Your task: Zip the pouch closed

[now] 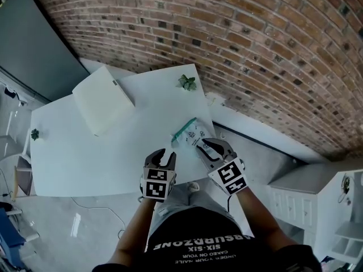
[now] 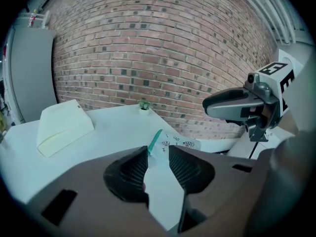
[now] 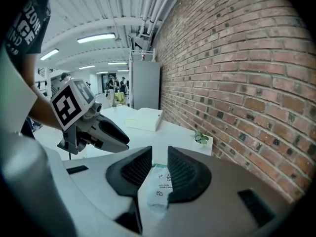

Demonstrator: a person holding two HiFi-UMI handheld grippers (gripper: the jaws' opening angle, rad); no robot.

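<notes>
A clear pouch with small prints and a green zipper along its left side lies flat near the white table's right front corner. My right gripper is open at the pouch's near end. In the right gripper view the pouch lies in the gap of my right gripper. My left gripper is open, just short of the pouch and to its left. In the left gripper view the pouch and zipper show past my left gripper, and nothing is held.
A flat cream box lies at the table's back. A small potted plant stands at the far right corner, another plant at the left edge. A brick wall runs behind; a white cabinet stands to the right.
</notes>
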